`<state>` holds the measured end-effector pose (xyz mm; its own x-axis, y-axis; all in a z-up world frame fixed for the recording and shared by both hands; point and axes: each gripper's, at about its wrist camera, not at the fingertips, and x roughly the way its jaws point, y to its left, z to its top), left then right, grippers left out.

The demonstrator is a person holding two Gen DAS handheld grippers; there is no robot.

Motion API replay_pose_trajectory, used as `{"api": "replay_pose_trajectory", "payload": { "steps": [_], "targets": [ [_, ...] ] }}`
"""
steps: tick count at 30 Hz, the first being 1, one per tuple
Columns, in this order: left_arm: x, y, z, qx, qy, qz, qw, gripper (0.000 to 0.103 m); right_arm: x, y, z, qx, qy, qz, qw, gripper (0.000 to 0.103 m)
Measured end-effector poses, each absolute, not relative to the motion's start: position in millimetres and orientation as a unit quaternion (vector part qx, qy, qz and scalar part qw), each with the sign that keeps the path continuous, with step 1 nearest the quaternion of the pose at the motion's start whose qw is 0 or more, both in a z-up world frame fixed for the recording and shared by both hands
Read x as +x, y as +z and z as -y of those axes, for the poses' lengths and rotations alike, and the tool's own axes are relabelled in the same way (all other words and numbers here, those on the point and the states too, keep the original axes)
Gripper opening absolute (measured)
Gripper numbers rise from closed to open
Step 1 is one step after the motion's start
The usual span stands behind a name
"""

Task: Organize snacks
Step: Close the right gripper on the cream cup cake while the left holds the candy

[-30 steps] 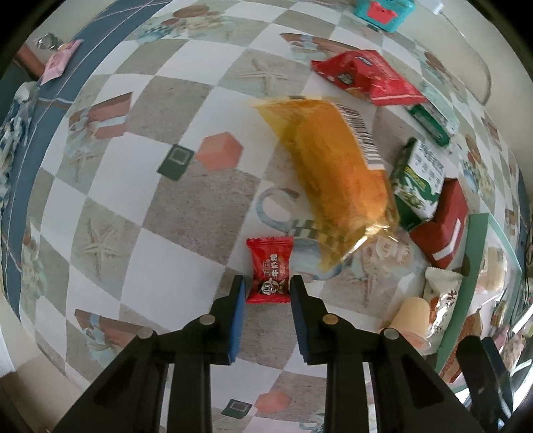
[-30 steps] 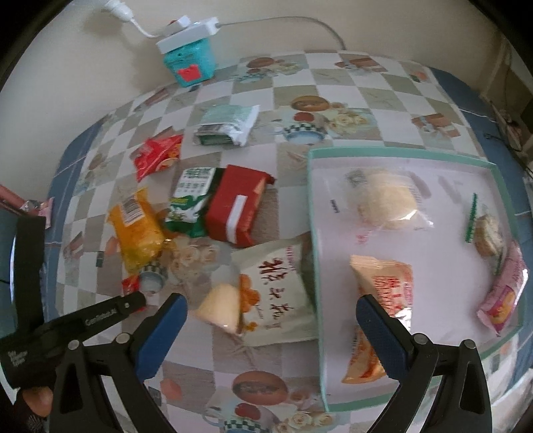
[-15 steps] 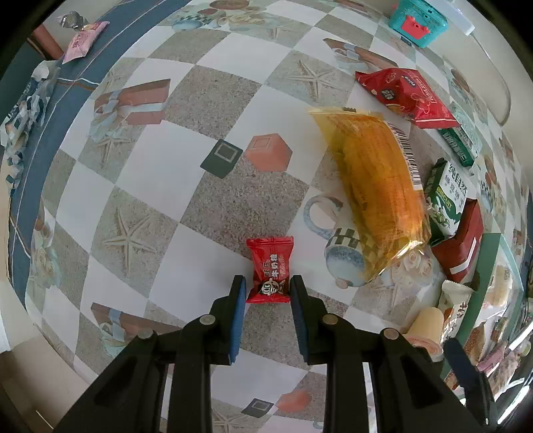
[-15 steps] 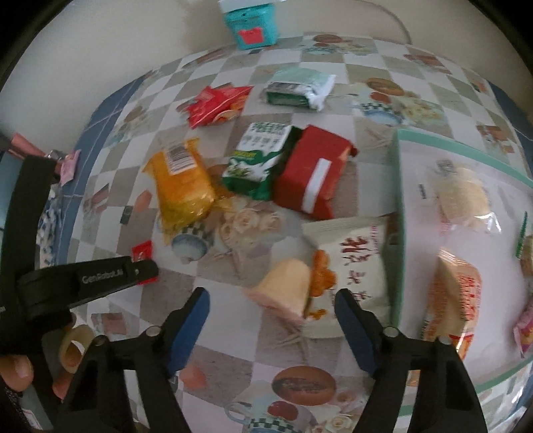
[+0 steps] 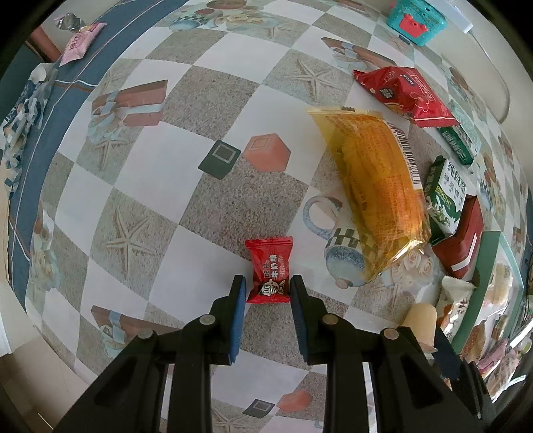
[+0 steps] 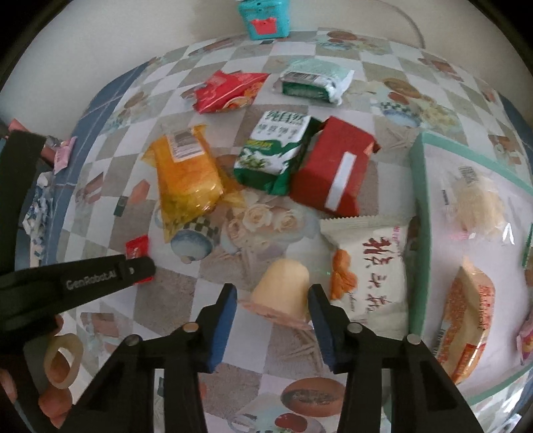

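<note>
- Left gripper, lower centre of the left wrist view: blue pads sit either side of the lower end of a small red candy. The right pad touches the wrapper; a thin sliver of tablecloth shows at the left pad, so I cannot tell whether the grip is closed on it. The candy lies flat on the checked tablecloth.
- Right gripper, lower centre of the right wrist view: fingers spread, one on each side of a pale cup-shaped snack lying on its side. Gaps show on both sides; nothing pinched.
- Just right of that cup: a white snack bag with red characters, its right edge against the green rim of the tray.
- Inside the tray, right of frame: an orange packet and a clear-wrapped pale cake.
- Middle of the right wrist view, mid-distance: yellow bag, green biscuit pack and dark red box; green pack and box touch.
- Farther back: red snack packet and mint-green pack, apart from each other.
- Far edge, top centre: teal box against the wall.
- Upper left of the left wrist view: a pink wrapper on the blue border.
</note>
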<state>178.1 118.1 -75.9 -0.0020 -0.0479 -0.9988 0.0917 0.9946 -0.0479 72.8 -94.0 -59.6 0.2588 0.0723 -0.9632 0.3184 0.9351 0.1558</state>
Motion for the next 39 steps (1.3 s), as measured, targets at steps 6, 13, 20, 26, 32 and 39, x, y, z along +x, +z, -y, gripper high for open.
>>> {"api": "replay_pose_trajectory", "payload": {
  "steps": [6, 13, 20, 26, 32, 39],
  "targets": [
    [177, -73, -116, 0.015, -0.049, -0.706, 0.706, 0.028, 78, -63, 89, 0.151, -0.085, -0.603, 0.779, 0.047],
    [176, -76, -108, 0.027, -0.046, -0.703, 0.709, 0.028, 81, -66, 87, 0.139, -0.087, -0.601, 0.782, 0.047],
    [173, -70, -100, 0.032, -0.043, -0.698, 0.714, 0.028, 80, -67, 89, 0.140, -0.085, -0.599, 0.784, 0.048],
    [173, -54, -97, 0.026, -0.037, -0.683, 0.729, 0.026, 77, -59, 94, 0.143, -0.089, -0.592, 0.788, 0.047],
    [169, -28, -90, 0.018, -0.040, -0.662, 0.749, 0.006, 72, -37, 101, 0.149, -0.087, -0.571, 0.803, 0.047],
    [164, -22, -85, 0.001, -0.049, -0.663, 0.747, 0.006, 66, -25, 105, 0.153, -0.087, -0.561, 0.809, 0.047]
  ]
}}
